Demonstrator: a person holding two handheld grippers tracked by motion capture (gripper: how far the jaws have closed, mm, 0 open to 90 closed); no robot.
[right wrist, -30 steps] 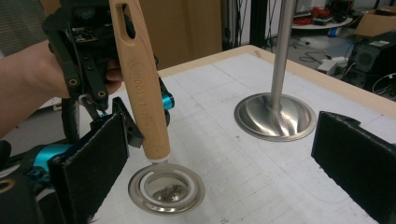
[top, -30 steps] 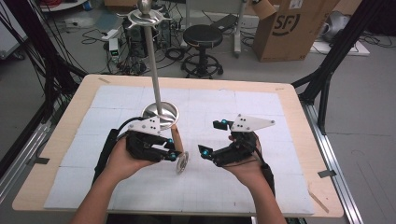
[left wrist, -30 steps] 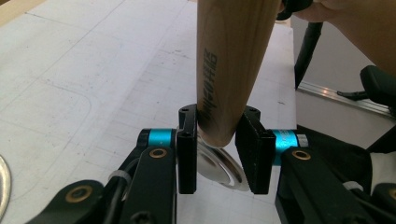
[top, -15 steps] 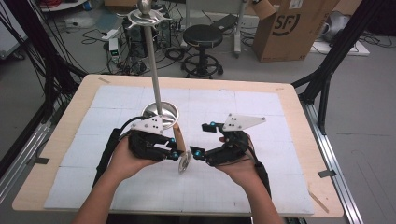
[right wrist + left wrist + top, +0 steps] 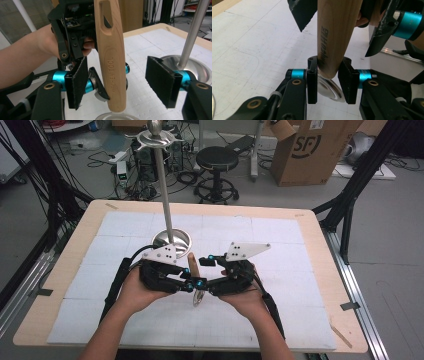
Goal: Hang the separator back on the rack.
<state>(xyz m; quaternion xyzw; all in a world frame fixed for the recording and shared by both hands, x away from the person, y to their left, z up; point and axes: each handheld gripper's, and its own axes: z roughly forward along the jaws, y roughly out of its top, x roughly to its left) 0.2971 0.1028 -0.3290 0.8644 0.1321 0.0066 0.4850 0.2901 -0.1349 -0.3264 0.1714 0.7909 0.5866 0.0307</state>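
A kitchen tool with a wooden handle (image 5: 192,263) and a round metal head (image 5: 198,298) stands upright just above the mat, head down. My left gripper (image 5: 192,285) is shut on the handle's lower end (image 5: 329,65), right above the metal head (image 5: 329,88). My right gripper (image 5: 205,270) is open, and its two padded jaws stand on either side of the handle (image 5: 111,57) without touching it. In the right gripper view the left gripper (image 5: 93,85) sits behind the handle, held by a hand.
A tall metal stand with a round base (image 5: 172,240) and a hooked top (image 5: 155,138) rises just behind the left hand; its pole (image 5: 192,30) is close to my right jaw. White mat (image 5: 280,250) covers the wooden table. A stool and a cardboard box stand beyond the far edge.
My right gripper has moved left toward the upright handle, so its open jaws now straddle it. The left gripper has kept its hold and barely shifted.
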